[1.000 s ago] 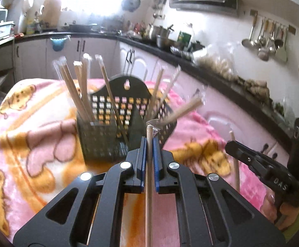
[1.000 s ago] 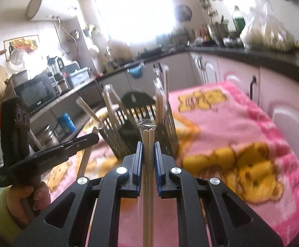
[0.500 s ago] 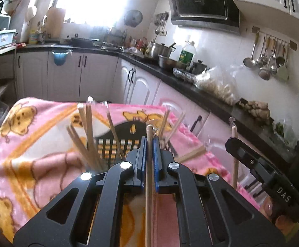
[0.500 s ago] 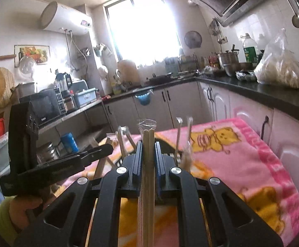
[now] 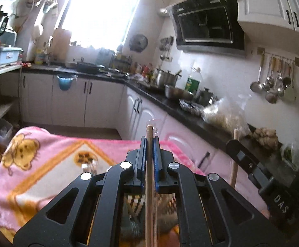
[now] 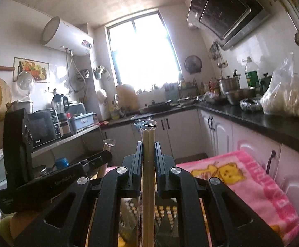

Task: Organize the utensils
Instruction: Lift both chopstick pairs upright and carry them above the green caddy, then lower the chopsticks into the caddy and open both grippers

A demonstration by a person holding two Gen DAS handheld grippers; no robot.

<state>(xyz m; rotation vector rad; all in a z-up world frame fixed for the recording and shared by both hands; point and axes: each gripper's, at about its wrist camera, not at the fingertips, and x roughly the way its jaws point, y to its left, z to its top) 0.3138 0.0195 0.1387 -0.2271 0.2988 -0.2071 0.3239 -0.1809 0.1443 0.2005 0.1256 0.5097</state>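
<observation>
My left gripper [image 5: 149, 142] is shut on a wooden chopstick [image 5: 149, 195] in a clear wrapper, held high above the table. My right gripper [image 6: 148, 146] is shut on a pair of chopsticks [image 6: 148, 185] with a clear wrapper at the tip. The dark mesh utensil basket [image 6: 165, 216] lies below both grippers, mostly hidden behind their frames; it also shows in the left wrist view [image 5: 135, 205]. The right gripper [image 5: 258, 175] appears at the right of the left wrist view, the left gripper [image 6: 56, 183] at the left of the right wrist view.
A pink blanket with bear prints [image 5: 46, 164] covers the table; it also shows in the right wrist view [image 6: 242, 177]. White cabinets [image 5: 100, 103] and a black counter with pots [image 5: 170, 90] run behind. A shelf with a microwave [image 6: 44, 127] stands at left.
Both grippers have risen and tilted upward with their chopsticks. The basket and its upright chopsticks have dropped out of the open view to beneath the gripper frames.
</observation>
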